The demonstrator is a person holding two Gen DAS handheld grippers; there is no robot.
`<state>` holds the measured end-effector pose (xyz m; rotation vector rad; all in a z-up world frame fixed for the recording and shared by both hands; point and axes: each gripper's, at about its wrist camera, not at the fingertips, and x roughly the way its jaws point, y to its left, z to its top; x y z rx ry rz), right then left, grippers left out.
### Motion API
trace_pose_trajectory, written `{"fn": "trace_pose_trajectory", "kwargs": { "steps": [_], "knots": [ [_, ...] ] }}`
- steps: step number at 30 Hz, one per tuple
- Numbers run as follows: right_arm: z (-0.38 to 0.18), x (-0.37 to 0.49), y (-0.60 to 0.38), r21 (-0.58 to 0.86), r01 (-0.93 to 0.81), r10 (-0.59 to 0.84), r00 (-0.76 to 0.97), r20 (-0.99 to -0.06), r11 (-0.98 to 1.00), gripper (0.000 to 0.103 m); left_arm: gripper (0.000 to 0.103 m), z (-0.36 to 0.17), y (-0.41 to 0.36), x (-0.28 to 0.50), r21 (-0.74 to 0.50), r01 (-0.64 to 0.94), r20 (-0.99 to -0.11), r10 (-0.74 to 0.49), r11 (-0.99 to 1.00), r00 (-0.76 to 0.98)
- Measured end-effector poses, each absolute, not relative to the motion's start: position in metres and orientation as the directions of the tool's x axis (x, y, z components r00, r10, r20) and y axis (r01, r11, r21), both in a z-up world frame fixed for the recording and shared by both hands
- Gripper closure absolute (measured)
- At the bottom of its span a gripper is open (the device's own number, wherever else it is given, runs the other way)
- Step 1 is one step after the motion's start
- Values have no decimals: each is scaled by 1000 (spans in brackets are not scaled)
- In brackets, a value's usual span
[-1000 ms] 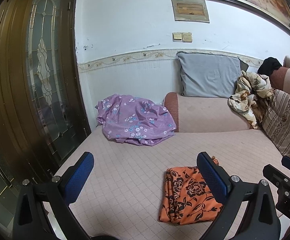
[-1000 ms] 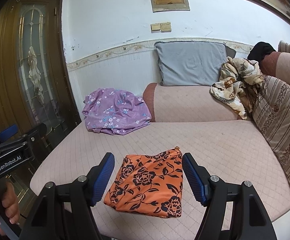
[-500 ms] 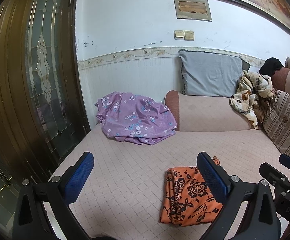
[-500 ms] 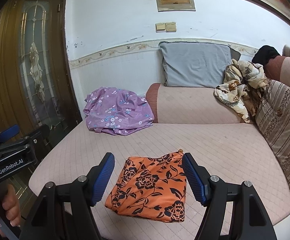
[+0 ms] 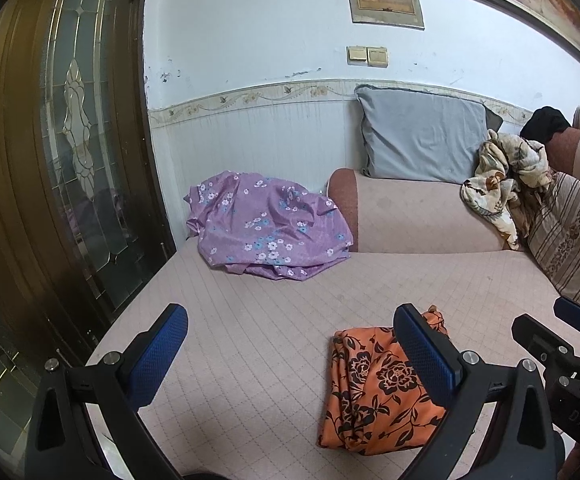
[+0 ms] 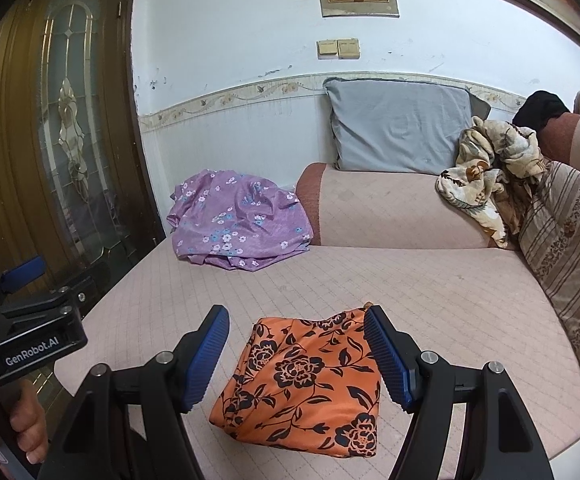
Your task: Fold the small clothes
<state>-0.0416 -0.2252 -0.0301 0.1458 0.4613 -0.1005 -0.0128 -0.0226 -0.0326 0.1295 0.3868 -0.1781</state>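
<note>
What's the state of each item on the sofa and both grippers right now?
orange floral cloth: folded, flat on seat
purple floral cloth: crumpled, unfolded
beige patterned cloth: bunched on armrest
grey pillow: upright against wall
left gripper: open, empty
right gripper: open, empty

An orange cloth (image 6: 301, 384) (black flower print) lies folded on the pink sofa seat (image 6: 429, 292), well apart from a crumpled purple floral garment (image 6: 238, 224).

Pale wall (image 5: 250, 32) with floral border, dark glazed door (image 5: 70, 140), pink quilted sofa (image 5: 270, 320), grey cushion (image 5: 421, 140).
</note>
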Motion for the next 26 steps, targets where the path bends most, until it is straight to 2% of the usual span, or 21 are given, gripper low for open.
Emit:
{"fn": "trace_pose_trajectory", "kwargs": {
  "steps": [15, 26],
  "knots": [
    [-21, -53, -213, 83, 132, -83, 898, -432, 988, 30, 1, -28, -11, -22, 64, 186, -363, -151, 980, 920],
    [-46, -16, -245, 86, 141, -87, 887, -454, 986, 29, 1, -54, -31, 28, 56, 182, -433, -141, 982, 890]
  ]
}}
